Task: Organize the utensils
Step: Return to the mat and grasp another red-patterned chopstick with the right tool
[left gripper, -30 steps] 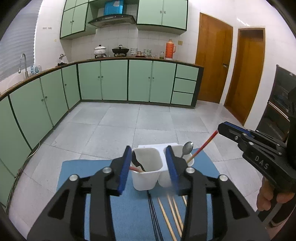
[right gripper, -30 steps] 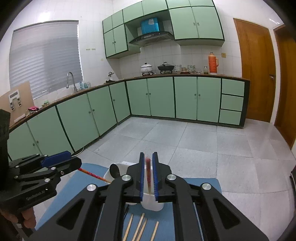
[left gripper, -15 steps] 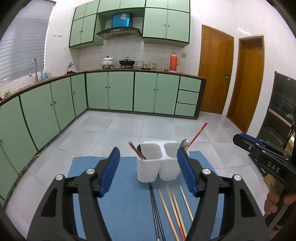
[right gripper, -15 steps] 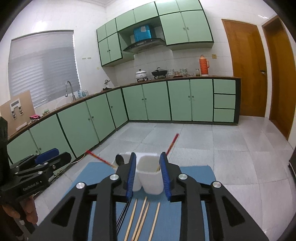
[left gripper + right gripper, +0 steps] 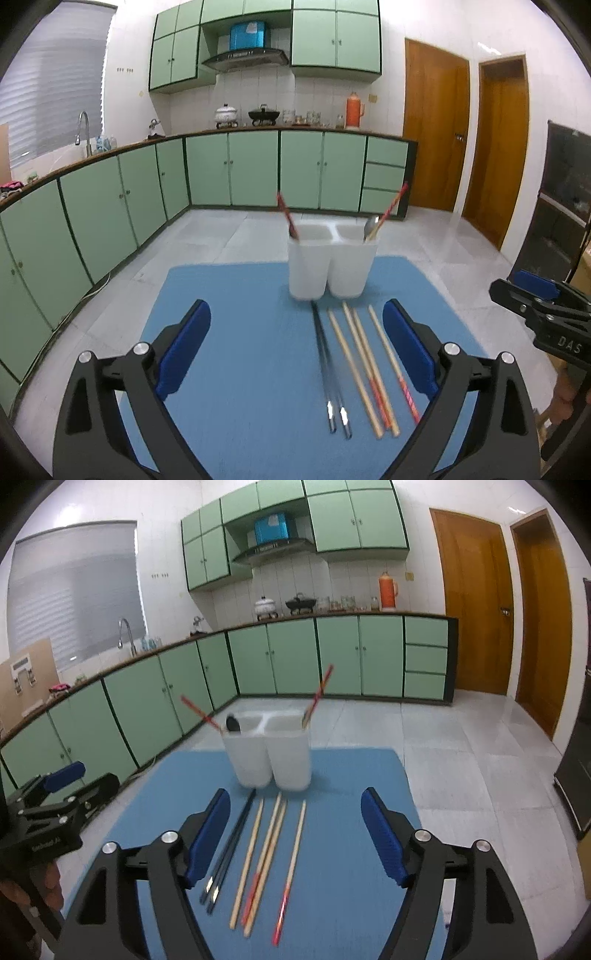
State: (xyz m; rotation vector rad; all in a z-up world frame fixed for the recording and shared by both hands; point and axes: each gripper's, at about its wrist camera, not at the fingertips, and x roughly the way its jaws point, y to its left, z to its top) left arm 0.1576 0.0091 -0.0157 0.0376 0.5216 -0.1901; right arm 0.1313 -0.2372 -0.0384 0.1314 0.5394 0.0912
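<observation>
Between picks: my left tongs (image 5: 295,349) and right tongs (image 5: 295,840) are both opening, empty. White two-cup plastic holder (image 5: 332,267) stands beyond loose wooden chopsticks (image 5: 271,853) on blue mat (image 5: 229,295). Next I'd close on one stick.

Both jaws are opening, empty: left hand-held gripper (image 5: 296,349) and right hand-held gripper (image 5: 295,836), tilted downward.

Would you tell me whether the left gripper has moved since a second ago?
Yes. The left gripper has pulled back from the white holder, which now stands well beyond its opening, empty jaws.
</observation>
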